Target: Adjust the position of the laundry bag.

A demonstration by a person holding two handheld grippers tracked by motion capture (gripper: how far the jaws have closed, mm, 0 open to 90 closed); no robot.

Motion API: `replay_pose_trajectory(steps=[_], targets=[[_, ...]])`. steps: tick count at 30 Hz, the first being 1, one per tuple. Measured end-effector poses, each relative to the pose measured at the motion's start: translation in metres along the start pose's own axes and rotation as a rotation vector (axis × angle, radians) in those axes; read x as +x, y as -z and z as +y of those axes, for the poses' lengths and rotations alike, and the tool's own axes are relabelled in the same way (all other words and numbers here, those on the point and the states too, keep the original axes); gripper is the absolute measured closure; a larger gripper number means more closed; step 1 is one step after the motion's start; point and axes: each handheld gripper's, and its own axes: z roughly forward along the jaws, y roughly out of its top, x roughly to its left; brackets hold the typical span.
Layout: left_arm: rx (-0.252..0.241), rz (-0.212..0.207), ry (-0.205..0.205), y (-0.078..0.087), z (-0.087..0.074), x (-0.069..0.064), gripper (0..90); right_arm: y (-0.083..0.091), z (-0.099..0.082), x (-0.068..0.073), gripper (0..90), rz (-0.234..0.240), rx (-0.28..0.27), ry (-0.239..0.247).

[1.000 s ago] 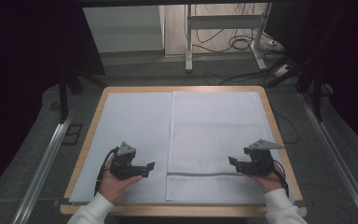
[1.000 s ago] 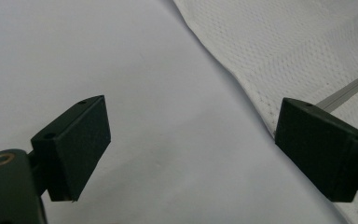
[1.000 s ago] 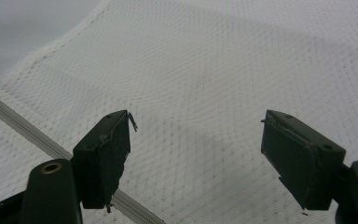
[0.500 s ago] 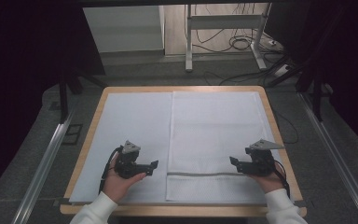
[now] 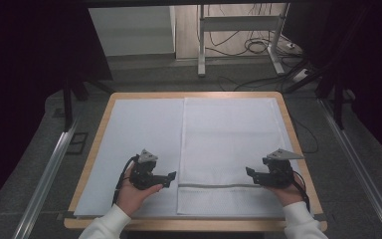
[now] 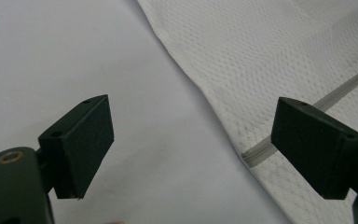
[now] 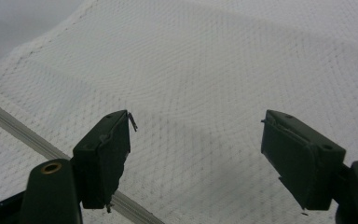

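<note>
A white waffle-weave towel [image 5: 229,144] lies flat on the right half of the table, with a grey stripe [image 5: 214,186] across it near the front. My left gripper [image 5: 172,176] hovers open just left of the towel's left edge, pointing right. In the left gripper view my left gripper [image 6: 193,126] straddles that towel edge [image 6: 223,126], and the stripe's end [image 6: 261,151] lies beside the right jaw. My right gripper [image 5: 248,172] is open over the towel's right front part, pointing left. In the right gripper view, towel [image 7: 205,70] lies under my right gripper [image 7: 196,140], holding nothing.
A pale mat [image 5: 139,134] covers the wooden-rimmed table [image 5: 194,94]. Behind the table stand a desk frame [image 5: 201,45] and loose cables [image 5: 258,45] on the floor. Metal rails [image 5: 49,169] run along both sides.
My left gripper has shifted a little to the right, closer to the towel's left edge. The right gripper and the towel have stayed put.
</note>
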Motion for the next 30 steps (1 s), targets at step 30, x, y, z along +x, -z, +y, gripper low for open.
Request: replay_pose_trajectory(steps=[30], targets=[[0.075, -0.014, 0.01, -0.03, 0.01, -0.014, 16.0, 0.002, 0.0, -0.003, 23.2, -0.013, -0.006, -0.005]])
